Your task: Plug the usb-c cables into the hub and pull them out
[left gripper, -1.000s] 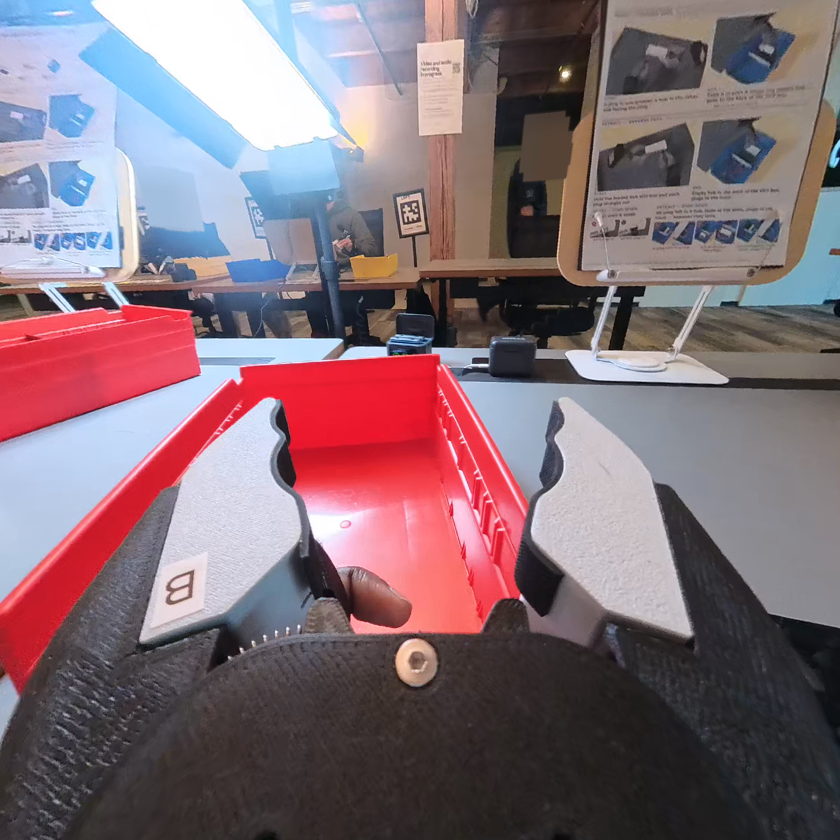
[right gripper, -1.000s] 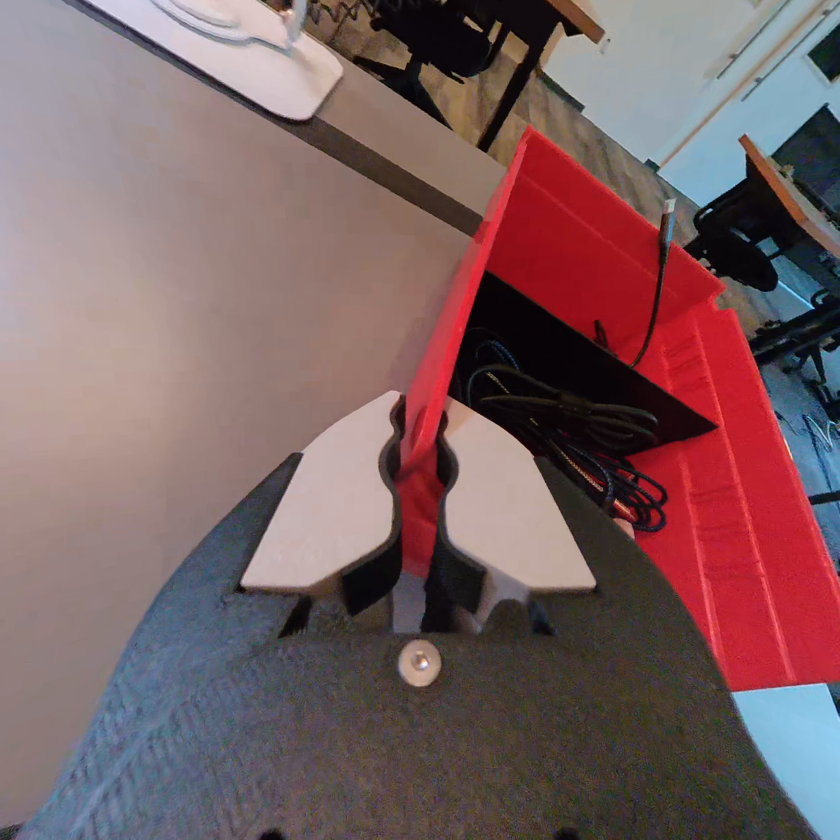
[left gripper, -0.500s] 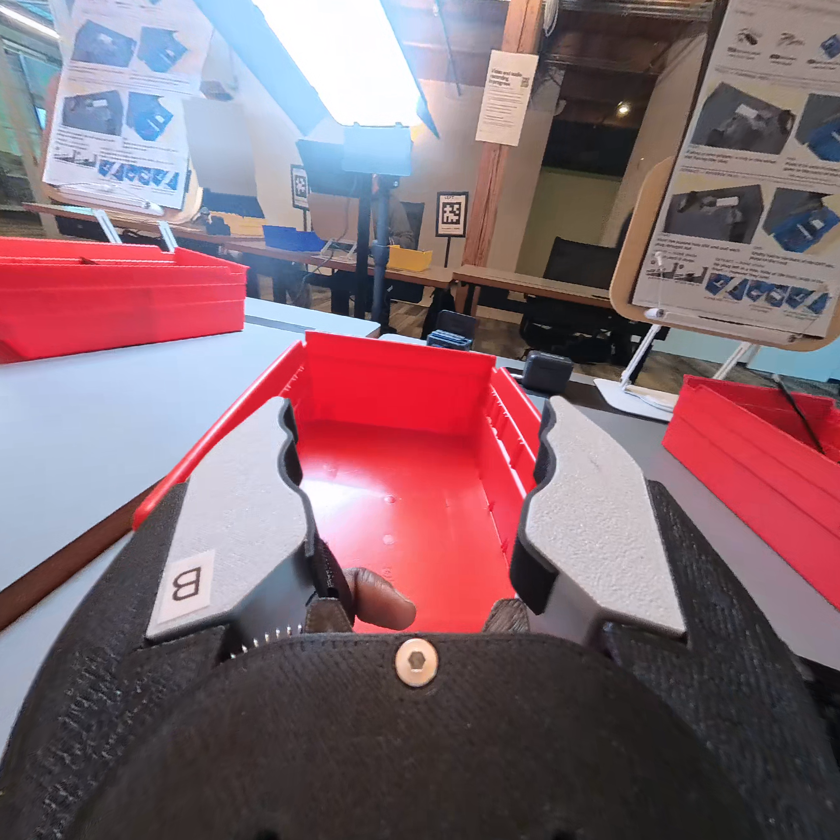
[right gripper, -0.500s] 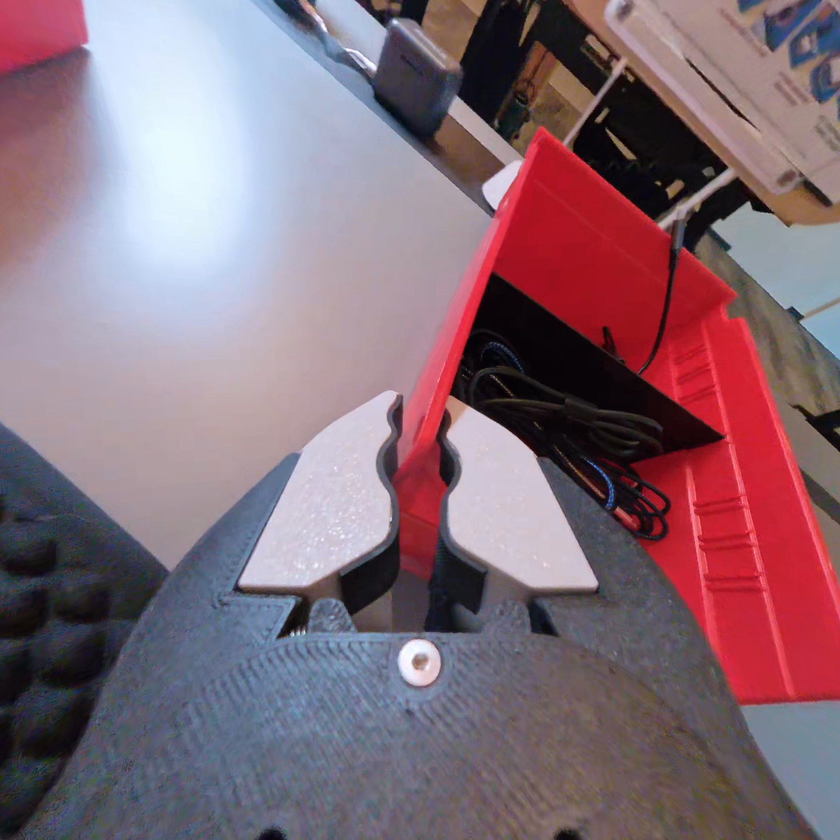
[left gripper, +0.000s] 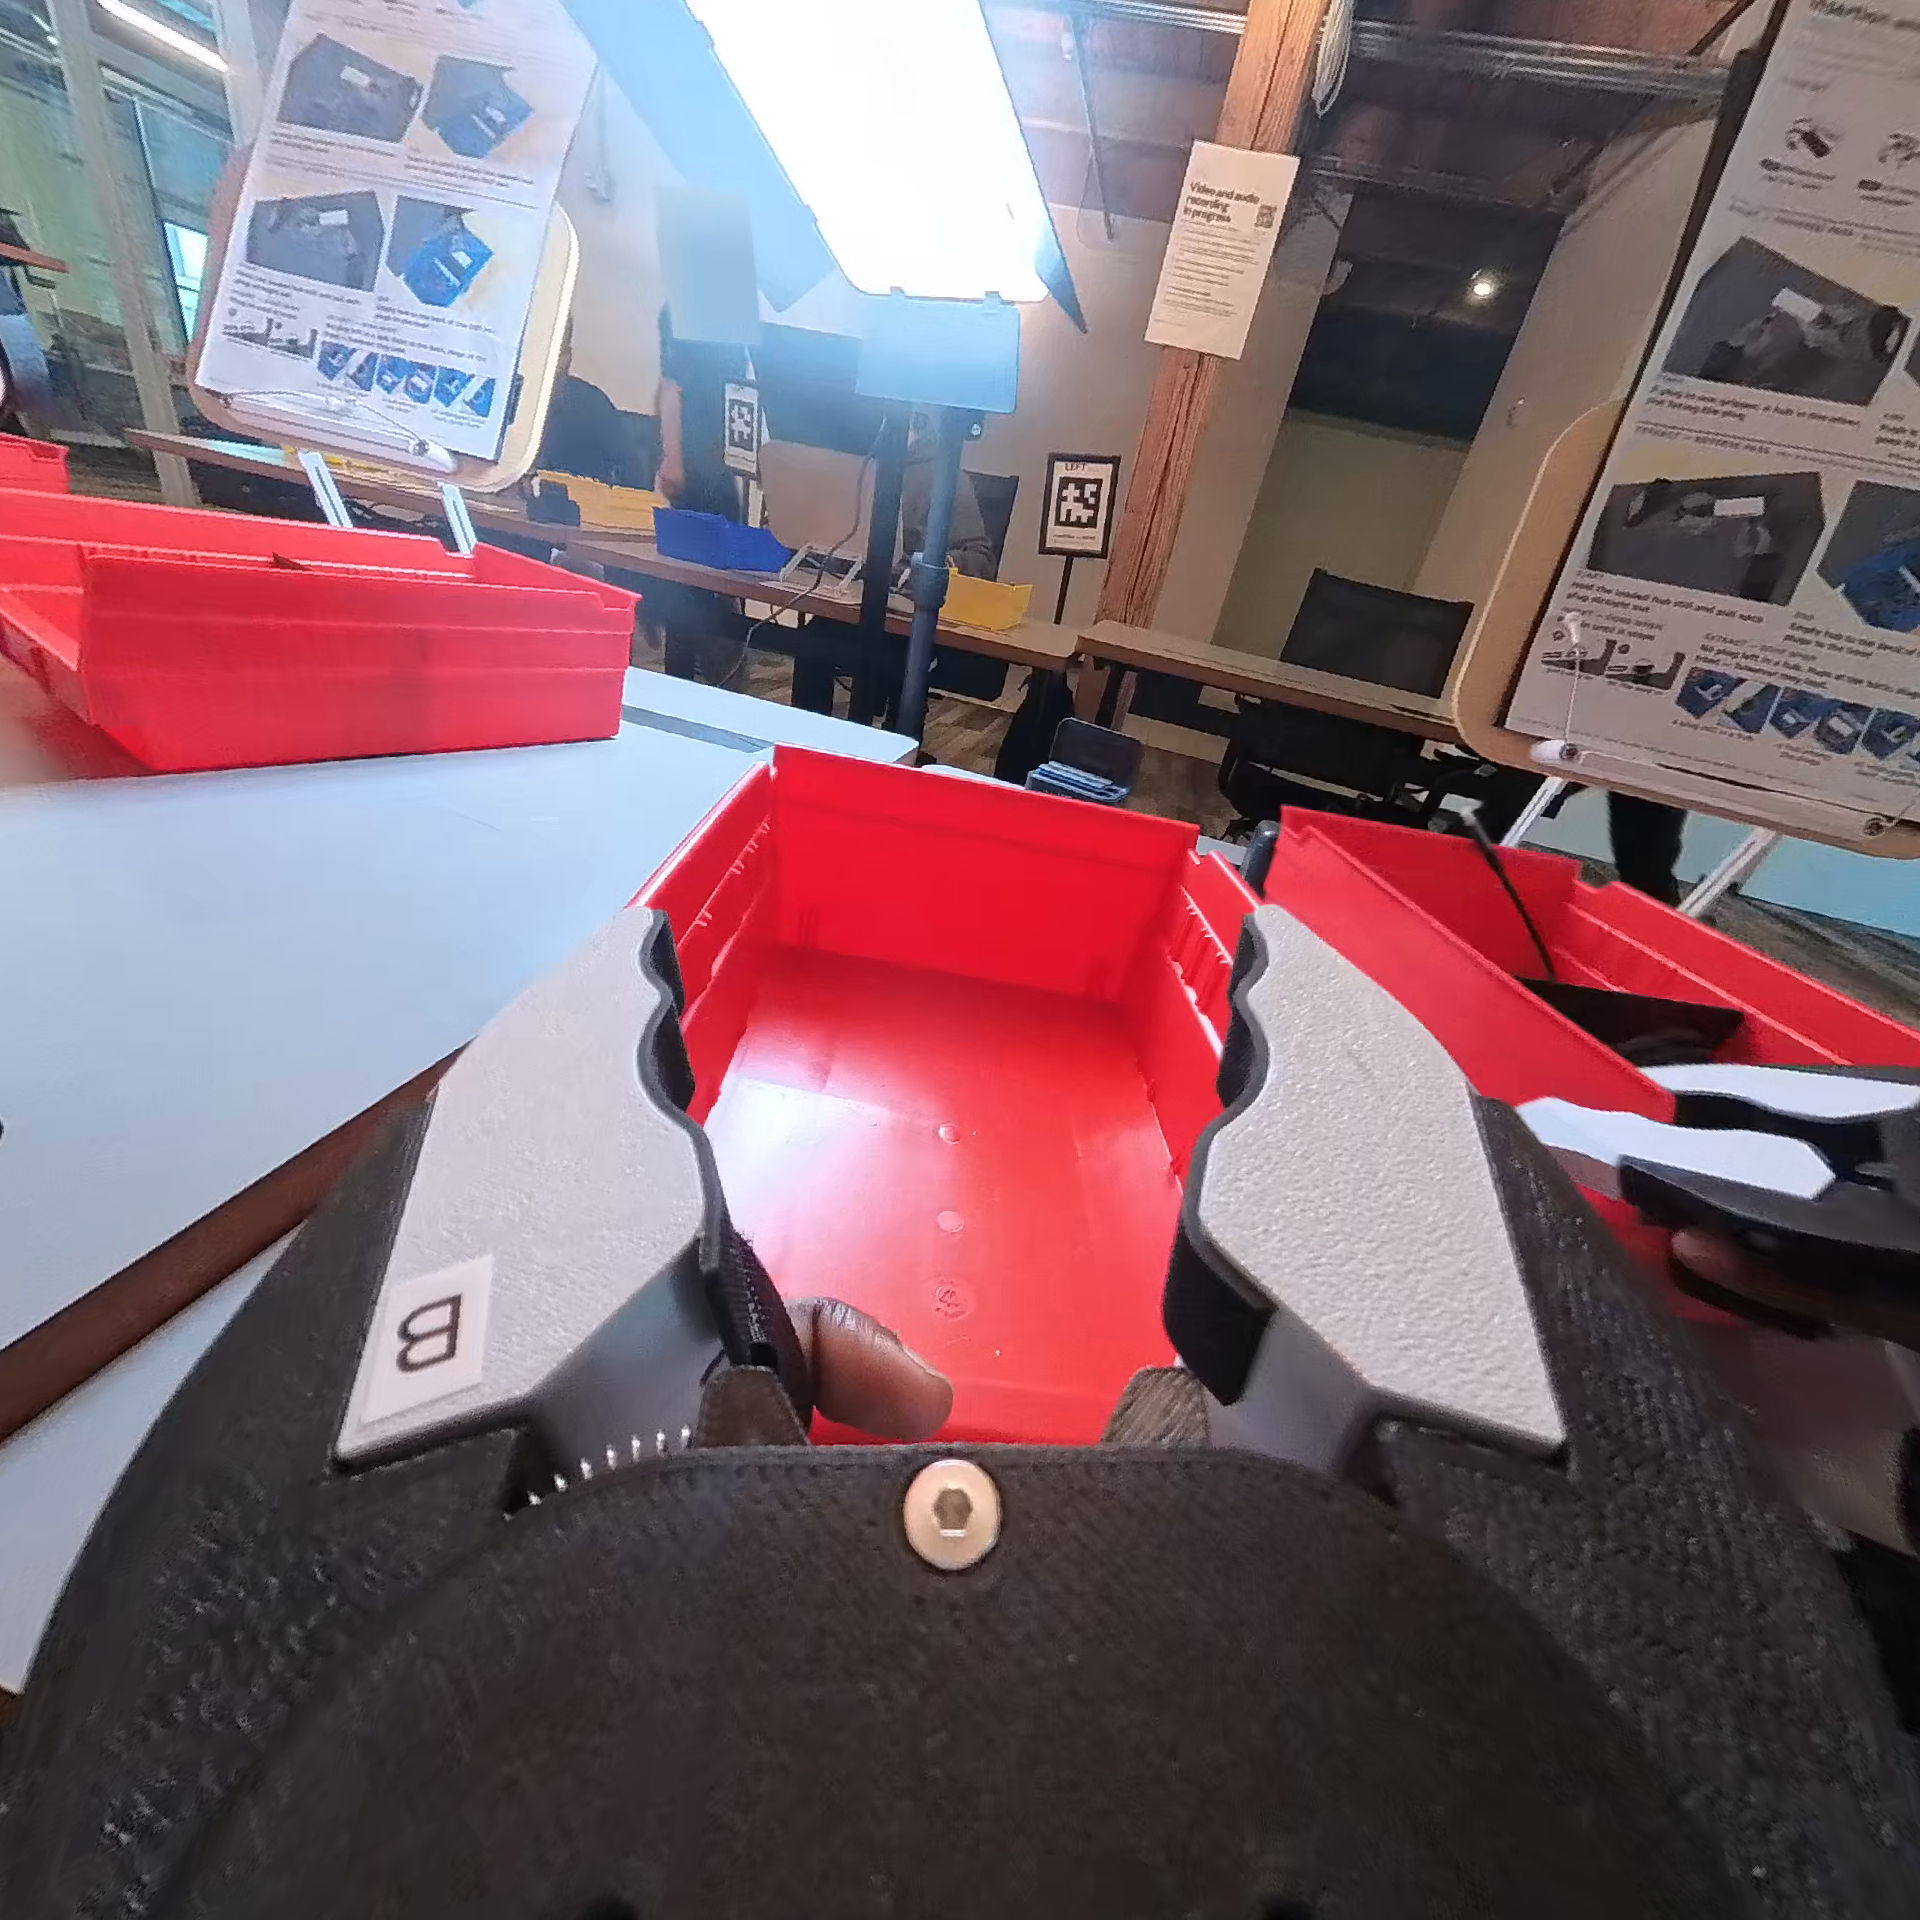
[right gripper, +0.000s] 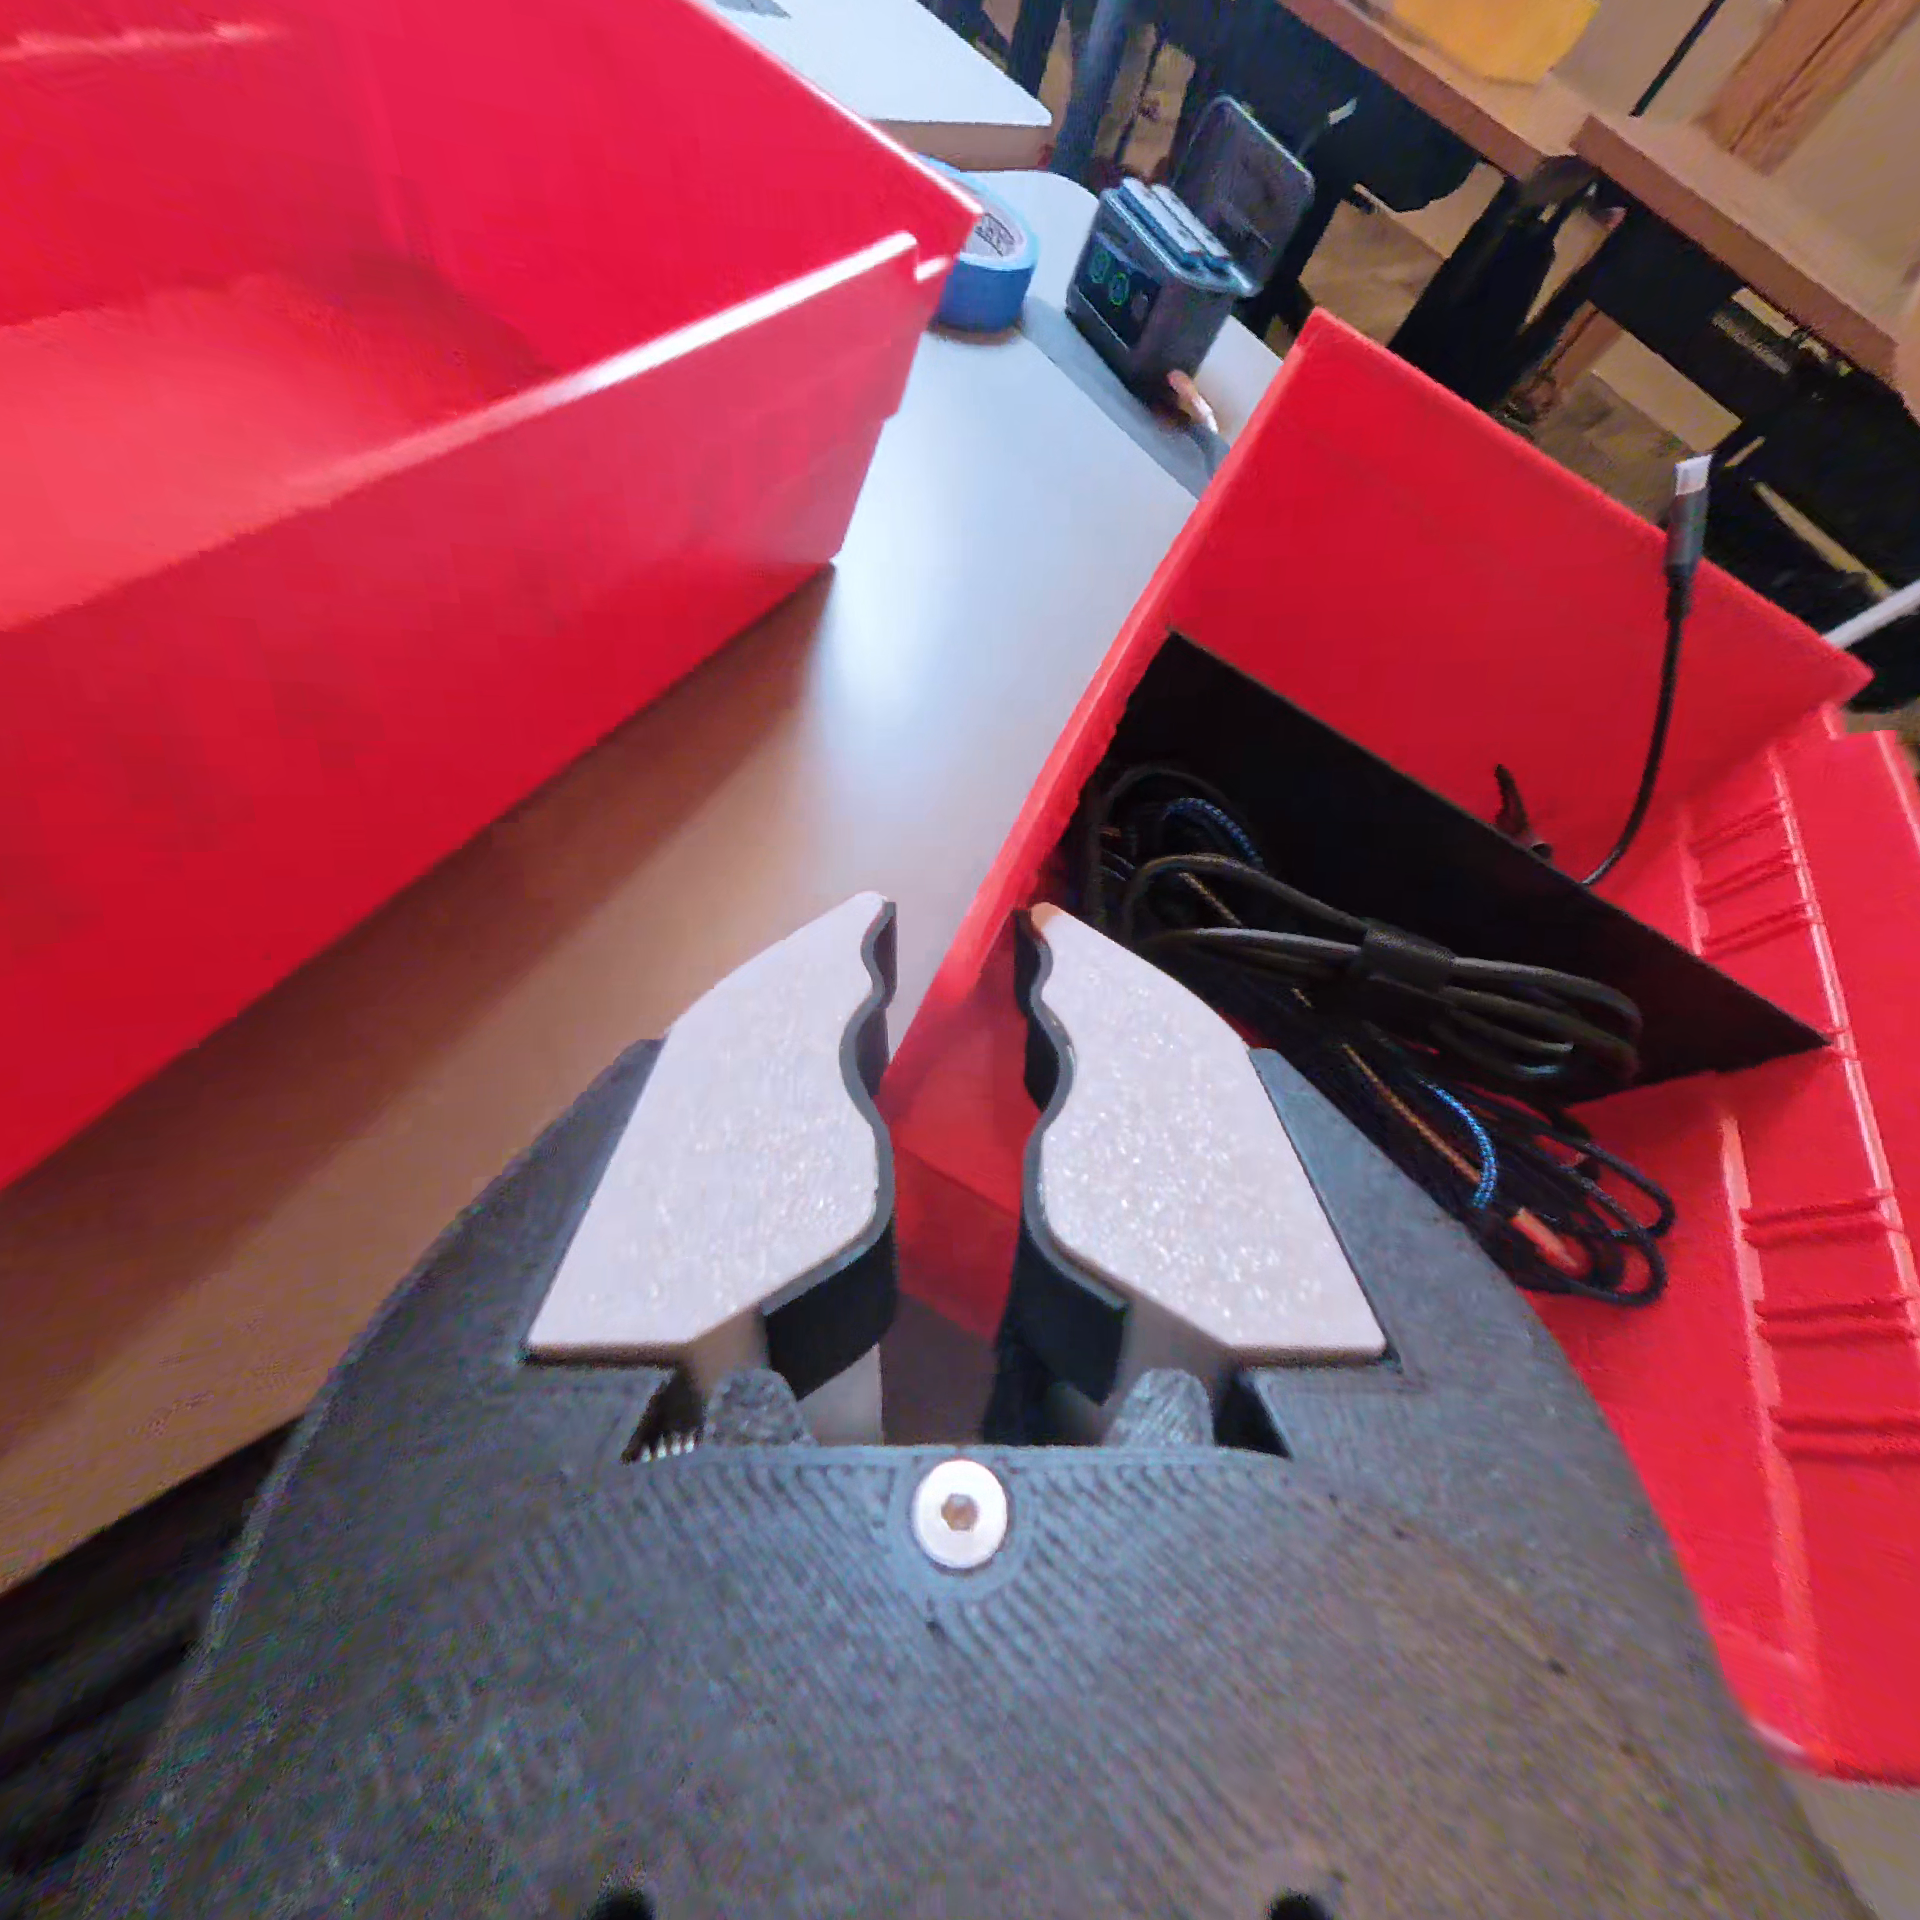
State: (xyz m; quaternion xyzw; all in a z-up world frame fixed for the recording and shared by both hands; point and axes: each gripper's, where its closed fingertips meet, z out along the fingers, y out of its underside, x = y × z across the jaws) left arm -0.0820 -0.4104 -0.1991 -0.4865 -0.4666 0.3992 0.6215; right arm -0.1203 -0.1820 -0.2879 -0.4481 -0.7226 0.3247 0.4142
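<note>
My left gripper [left gripper: 956, 987] is open above an empty red bin [left gripper: 935, 1143]. A person's fingertip [left gripper: 873, 1371] shows between its fingers. A second red bin [right gripper: 1455, 540] stands just to the right and also shows in the left wrist view [left gripper: 1434, 914]. It holds coiled black cables [right gripper: 1403, 987] in front of a black divider [right gripper: 1455, 862]. One USB-C plug [right gripper: 1688, 499] sticks up behind the divider. My right gripper [right gripper: 956, 914] straddles this bin's left wall, jaws a little apart. It also shows in the left wrist view [left gripper: 1714, 1132]. No hub shows.
A third red bin [left gripper: 312, 644] sits far left on the grey table [left gripper: 260, 987]. A blue tape roll [right gripper: 987, 270] and a small dark device [right gripper: 1153, 281] lie behind the bins. Instruction boards on stands [left gripper: 1766, 468] rise at the back.
The empty bin has moved with my left gripper and now sits beside the cable bin. My right jaws, pinched on the cable bin's wall before, have eased apart slightly.
</note>
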